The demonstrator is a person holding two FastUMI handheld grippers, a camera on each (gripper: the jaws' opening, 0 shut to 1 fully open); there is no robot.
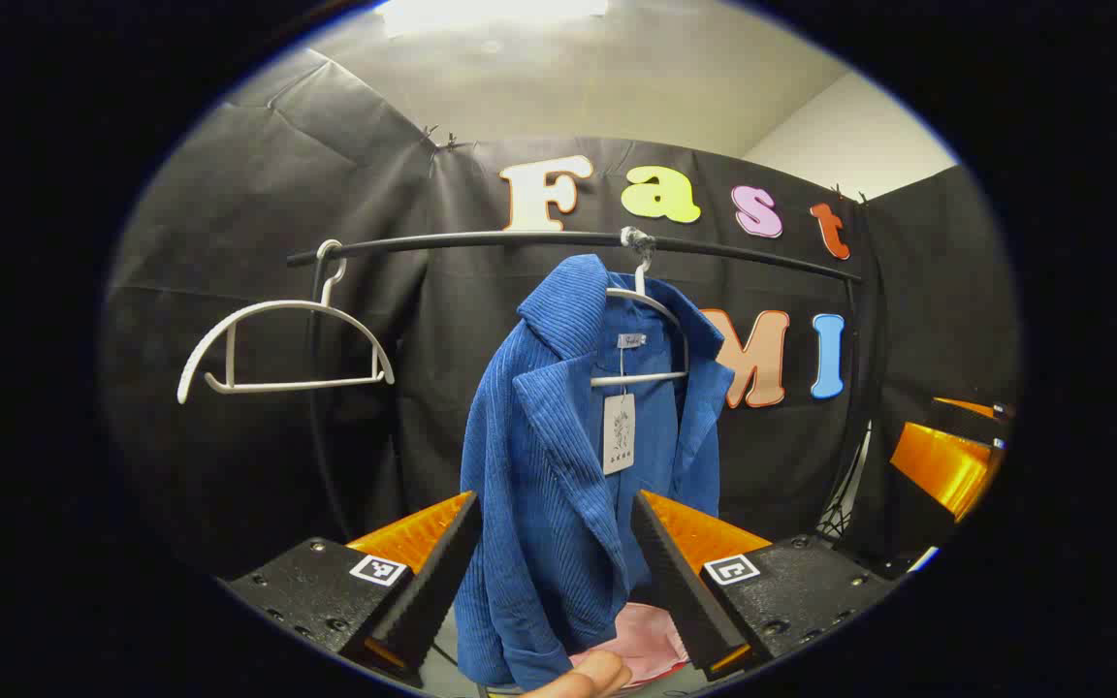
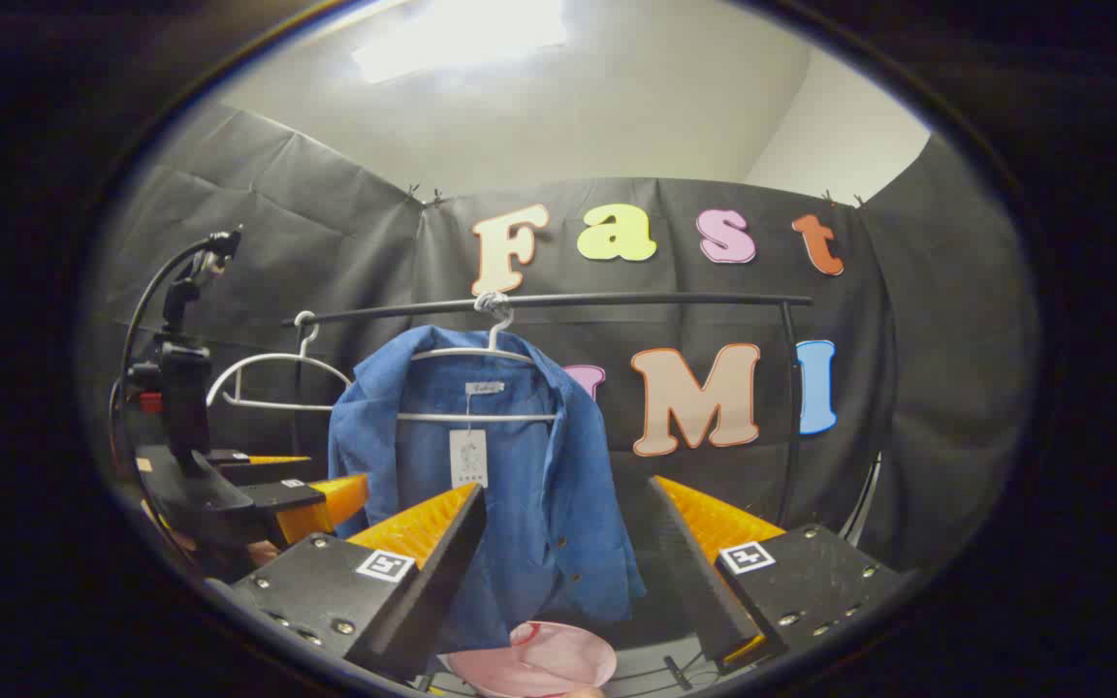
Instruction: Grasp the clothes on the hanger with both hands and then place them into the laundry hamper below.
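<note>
Hanging from the black rail (image 1: 568,239) on a white hanger (image 1: 651,334), the blue corduroy jacket (image 1: 558,465) sits straight ahead in the left gripper view, its front panel dropping between the two fingers of the left gripper (image 1: 554,572). The jaws stand wide, with cloth between them but neither finger pressing on it. A second, empty hanger (image 1: 282,344) hangs toward the rail's left end. Below the hem shows something pink, probably the laundry hamper (image 1: 641,645), and a fingertip (image 1: 588,674) pokes in at the bottom edge. The risk here, as I judge it, is a thin pinch: closing on one loose front panel alone could pull the jacket askew, so that the collar catches on the hanger instead of sliding off.

In the right gripper view the jacket (image 2: 481,465) hangs at the middle of the rail (image 2: 558,305), farther off, just left of the gap of the right gripper (image 2: 568,572), whose jaws are likewise wide and hold nothing. The left gripper (image 2: 321,499) shows at the left, near the jacket's sleeve side. The hamper's pink rim (image 2: 534,664) lies under the hem. From this offset the right jaws could close on air or only the garment's edge; an uneven two-sided pull could then swing the hanger on the rail, or let the jacket fall outside the rim. The paper tag (image 2: 468,458) could also snag.
</note>
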